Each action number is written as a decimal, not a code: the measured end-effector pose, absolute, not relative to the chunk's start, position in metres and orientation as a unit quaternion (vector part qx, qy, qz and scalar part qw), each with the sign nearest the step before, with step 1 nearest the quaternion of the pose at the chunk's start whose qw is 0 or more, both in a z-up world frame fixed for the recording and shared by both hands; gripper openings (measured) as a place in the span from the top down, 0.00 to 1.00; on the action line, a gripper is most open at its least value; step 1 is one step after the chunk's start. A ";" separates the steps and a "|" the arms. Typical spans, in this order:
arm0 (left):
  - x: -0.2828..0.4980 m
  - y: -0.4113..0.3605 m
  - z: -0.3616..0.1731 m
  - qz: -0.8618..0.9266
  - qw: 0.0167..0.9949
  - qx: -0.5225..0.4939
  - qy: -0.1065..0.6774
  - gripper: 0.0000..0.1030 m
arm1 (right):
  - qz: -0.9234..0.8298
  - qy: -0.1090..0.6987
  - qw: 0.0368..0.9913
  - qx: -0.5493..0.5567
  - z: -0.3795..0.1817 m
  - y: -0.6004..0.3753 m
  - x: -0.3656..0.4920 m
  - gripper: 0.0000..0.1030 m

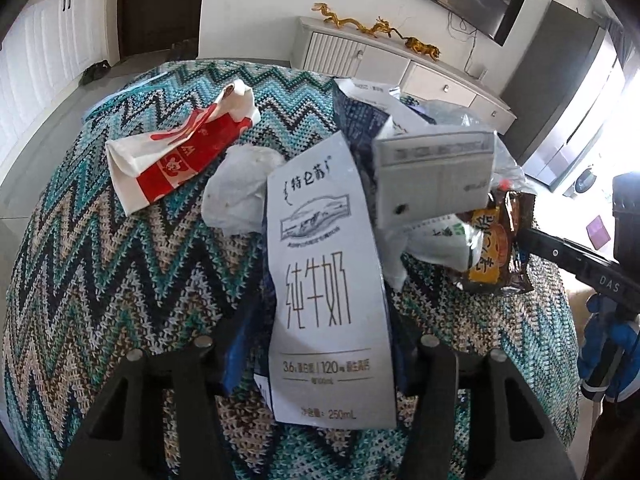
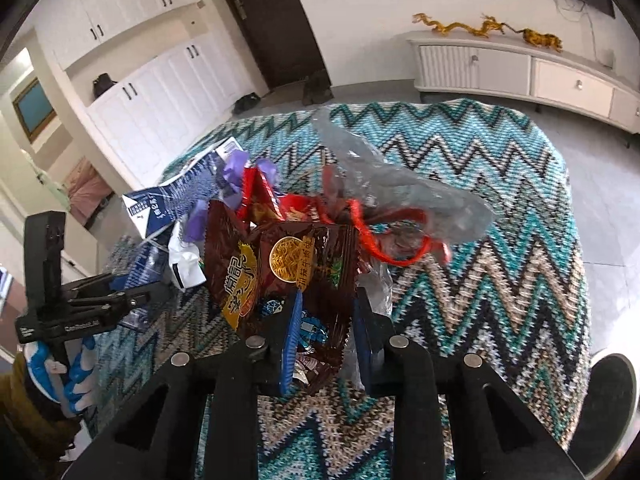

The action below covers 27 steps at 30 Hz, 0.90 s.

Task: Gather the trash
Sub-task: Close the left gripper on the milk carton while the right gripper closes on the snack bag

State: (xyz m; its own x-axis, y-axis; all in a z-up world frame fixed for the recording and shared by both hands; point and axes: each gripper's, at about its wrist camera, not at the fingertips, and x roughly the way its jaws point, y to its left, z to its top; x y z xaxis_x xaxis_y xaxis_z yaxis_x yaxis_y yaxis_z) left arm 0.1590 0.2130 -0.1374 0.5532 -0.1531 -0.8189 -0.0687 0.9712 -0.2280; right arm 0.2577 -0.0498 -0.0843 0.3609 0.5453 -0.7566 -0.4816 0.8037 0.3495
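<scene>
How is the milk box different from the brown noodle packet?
The milk box is stiff white card with dark blue sides; the noodle packet is shiny, crinkly brown wrapper with yellow labels. The milk box sits in the left gripper; the noodle packet is pinched by the right gripper. Both are trash, held over the zigzag cloth.

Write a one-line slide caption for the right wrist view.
Right gripper clamps a brown noodle wrapper above the zigzag cloth.

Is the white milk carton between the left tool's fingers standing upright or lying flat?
Lying flat. The milk carton shows its printed face upward on the zigzag cloth, flattened, its bottom end between the left tool's fingers.
</scene>
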 end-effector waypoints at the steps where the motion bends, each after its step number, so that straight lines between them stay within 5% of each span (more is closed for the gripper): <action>1: 0.161 0.213 -0.136 -0.025 0.873 -0.117 0.472 0.47 | 0.319 0.472 0.821 0.040 -0.083 -0.050 0.259 0.74; 16: 0.166 0.223 -0.137 -0.043 0.875 -0.135 0.463 0.48 | 0.410 0.462 0.782 0.081 -0.086 -0.041 0.271 0.73; 27: 0.165 0.226 -0.143 -0.054 0.879 -0.143 0.451 0.48 | 0.425 0.471 0.766 0.105 -0.107 -0.040 0.291 0.61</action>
